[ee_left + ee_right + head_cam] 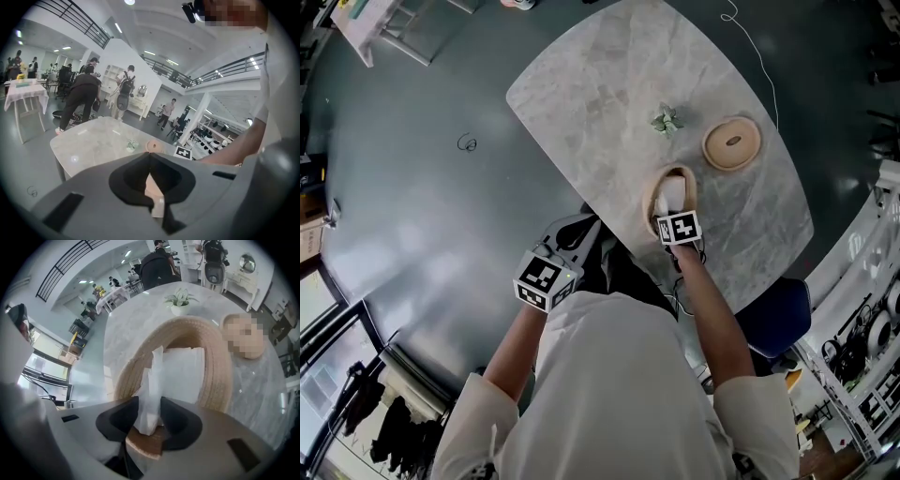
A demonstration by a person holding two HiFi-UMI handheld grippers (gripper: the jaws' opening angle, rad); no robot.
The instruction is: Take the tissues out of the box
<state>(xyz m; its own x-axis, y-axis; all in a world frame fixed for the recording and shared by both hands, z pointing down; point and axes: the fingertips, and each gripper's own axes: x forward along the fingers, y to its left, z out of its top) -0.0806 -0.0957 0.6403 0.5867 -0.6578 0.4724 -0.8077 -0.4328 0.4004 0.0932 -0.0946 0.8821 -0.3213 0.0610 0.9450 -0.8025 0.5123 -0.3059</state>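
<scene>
A pale marble worktop [609, 103] stands on a dark grey floor [412, 216]. Beyond the worktop, people [82, 96] stand by white shelves [108, 75]. To its left is a white-clothed table [26, 91]. High above it run black balcony railings [79, 18] and strip lights [150, 53].

The right arm [712, 319] reaches forward, and its hand-held gripper [150, 406] has the jaws apart, with a tissue [152, 380] between them. The left arm [511, 352] is bent near the body; its hand-held gripper [150, 157] has the jaws together.
</scene>
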